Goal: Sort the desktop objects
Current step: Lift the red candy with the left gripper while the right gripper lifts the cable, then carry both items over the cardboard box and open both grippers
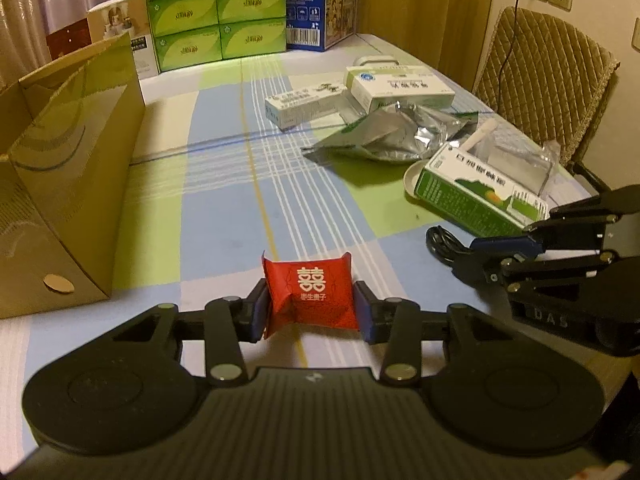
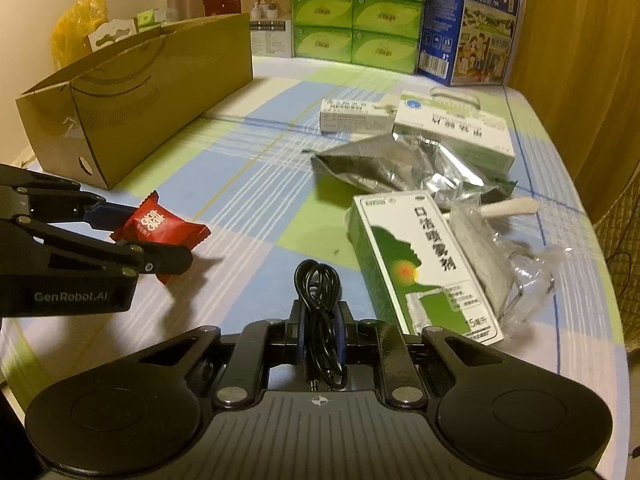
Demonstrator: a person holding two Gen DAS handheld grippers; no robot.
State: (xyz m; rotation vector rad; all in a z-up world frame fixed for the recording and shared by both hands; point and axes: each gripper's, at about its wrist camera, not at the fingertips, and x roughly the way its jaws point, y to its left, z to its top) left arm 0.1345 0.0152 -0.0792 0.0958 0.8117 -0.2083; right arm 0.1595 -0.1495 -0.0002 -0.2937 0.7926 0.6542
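Left hand-held gripper (image 1: 310,306): closed on the red candy (image 1: 310,296), blue pads pressing its two sides; the wrapper's twisted ends stick out past the pads in the right wrist view, and the candy sits low over the checked surface (image 1: 224,184).
Right hand-held gripper (image 2: 320,320): pinched nearly shut on the coiled black cable (image 2: 318,292); the coil runs lengthwise along the fingers, loop forward, plug end trailing back toward the camera.
Between the hands: the right hand-held gripper lies to the right of the left one, near but apart, both pointing down and forward.
Spray box (image 2: 424,268): just right of the cable, lying flat, long axis running away from the camera; clear plastic packet (image 2: 516,264) beside it.
Foil pouch (image 2: 384,168): farther on, crumpled, with two white medicine boxes (image 2: 356,116) behind it.
Brown paper bag (image 1: 68,152): ahead and left of the candy, long side running away from the camera, mouth open upward; the left hand is the nearer one.
Judged next move: the bag is likely the bin, so the candy would go forward-left and up over its rim; the cable has the longer way across.
Far edge: green tissue packs (image 1: 216,12) and a blue milk carton (image 2: 472,24).
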